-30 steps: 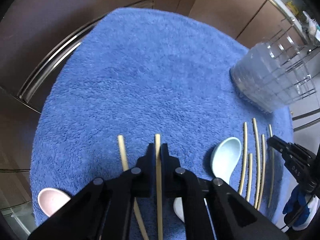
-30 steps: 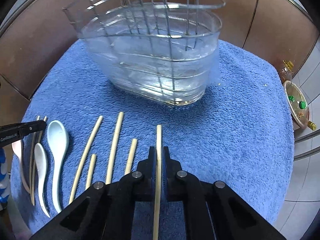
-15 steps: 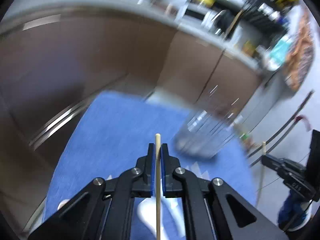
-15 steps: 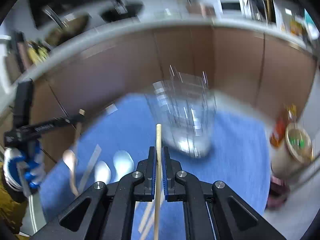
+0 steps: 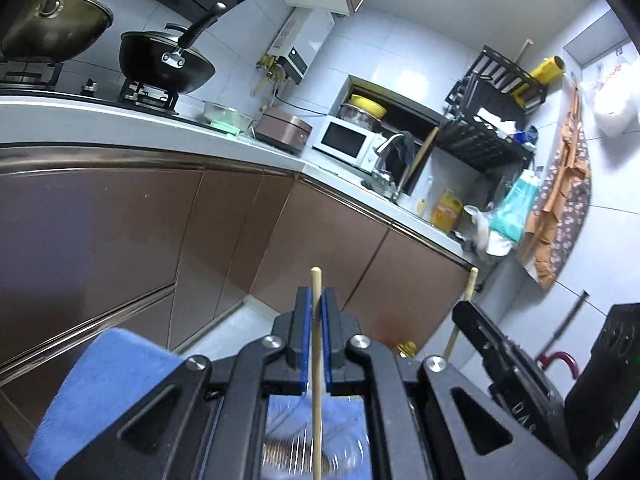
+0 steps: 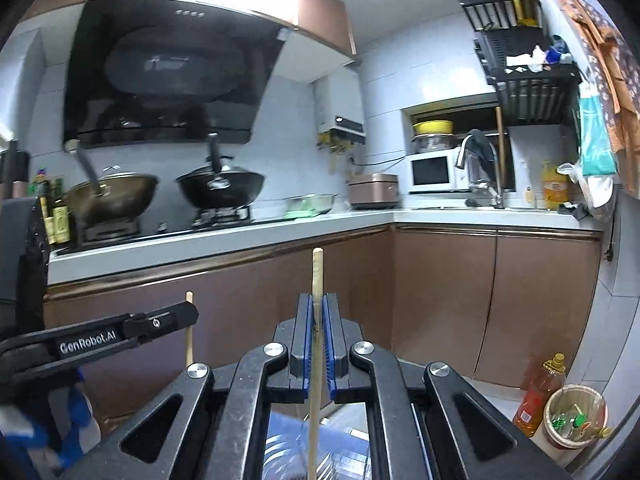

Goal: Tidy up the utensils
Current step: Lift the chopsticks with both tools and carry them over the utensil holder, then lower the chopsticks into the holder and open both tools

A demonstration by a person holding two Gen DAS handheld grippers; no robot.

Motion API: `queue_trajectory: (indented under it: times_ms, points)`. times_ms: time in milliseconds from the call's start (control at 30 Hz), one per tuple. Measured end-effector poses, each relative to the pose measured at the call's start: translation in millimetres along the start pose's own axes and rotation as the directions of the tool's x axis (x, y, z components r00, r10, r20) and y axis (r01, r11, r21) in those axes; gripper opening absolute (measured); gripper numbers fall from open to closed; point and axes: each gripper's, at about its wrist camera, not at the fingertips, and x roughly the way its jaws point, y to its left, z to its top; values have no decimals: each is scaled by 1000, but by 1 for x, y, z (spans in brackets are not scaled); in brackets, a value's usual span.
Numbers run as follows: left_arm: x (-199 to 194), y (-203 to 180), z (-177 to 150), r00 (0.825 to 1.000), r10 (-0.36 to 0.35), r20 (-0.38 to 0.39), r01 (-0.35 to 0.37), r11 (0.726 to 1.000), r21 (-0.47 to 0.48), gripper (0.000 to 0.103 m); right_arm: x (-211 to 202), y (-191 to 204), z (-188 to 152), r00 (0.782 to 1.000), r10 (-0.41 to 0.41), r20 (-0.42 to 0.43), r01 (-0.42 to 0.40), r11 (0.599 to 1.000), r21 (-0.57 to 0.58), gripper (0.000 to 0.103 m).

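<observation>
- Here, the left gripper (image 5: 315, 300) clamps a wooden chopstick (image 5: 316, 344) upright above a blue towel (image 5: 108, 384).
- The right gripper (image 6: 317, 308) pinches a second chopstick (image 6: 316, 344), facing brown cabinets (image 6: 440, 292).

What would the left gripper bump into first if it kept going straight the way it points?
Probably the brown cabinet doors under the counter. The left gripper, shut on a chopstick, aims at them across open floor; how far off they are is unclear.
</observation>
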Motion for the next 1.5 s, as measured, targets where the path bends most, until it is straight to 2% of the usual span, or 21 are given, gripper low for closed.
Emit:
queue_trajectory:
  times_ms: [167,367,400,467,500,533,767,833,933,1067,1133,1200,1300,1400,1500]
  points:
    - [41,-10,-13,997,53,59,-56,998,35,5,26,-8,-17,998,-70,8,70,997,-21,6]
    - [67,-5,-62,990,100,102,-110,989,97,6,31,-12,-63,994,-101,-32,100,994,-50,6]
    - [67,-4,-68,989,104,105,-116,987,112,8,29,-11,-68,994,-100,-38,98,994,-56,9]
    - [64,-3,-76,989,101,105,-115,984,136,19,23,-11,-74,994,-93,-51,90,994,-56,22]
    - [58,-1,-79,991,87,103,-102,984,144,24,17,-12,-76,994,-94,-53,91,994,-52,33]
    - [54,-1,-79,992,77,102,-92,985,148,25,15,-12,-75,994,-92,-53,90,995,-47,36]
    - [-12,3,-64,994,38,103,-55,983,173,31,-42,-14,-56,996,-85,-41,84,996,-24,36]
    - [-36,9,-58,997,41,66,-52,984,170,35,-64,-16,-49,996,-73,-54,72,997,-11,36]
    - [-65,19,-57,999,46,-10,-43,982,181,36,-85,-16,-47,993,-54,-104,54,999,-4,36]
    - [-102,37,-71,991,60,-118,-40,985,168,36,-111,-10,-59,981,-23,-191,25,1000,7,36]
    - [-119,47,-84,979,105,-176,-72,980,186,36,-122,-5,-65,977,-18,-214,19,1000,2,36]
    - [-134,57,-95,965,121,-234,-77,979,191,36,-135,-2,-72,970,2,-244,1,1000,10,36]
    - [-154,70,-109,945,159,-284,-100,972,214,36,-142,1,-79,954,32,-298,-23,999,35,35]
    - [-165,81,-119,923,173,-344,-108,974,201,36,-140,4,-91,927,76,-368,-52,996,75,33]
    - [-170,87,-132,899,142,-414,-77,982,171,36,-131,6,-106,893,121,-434,-72,989,126,29]
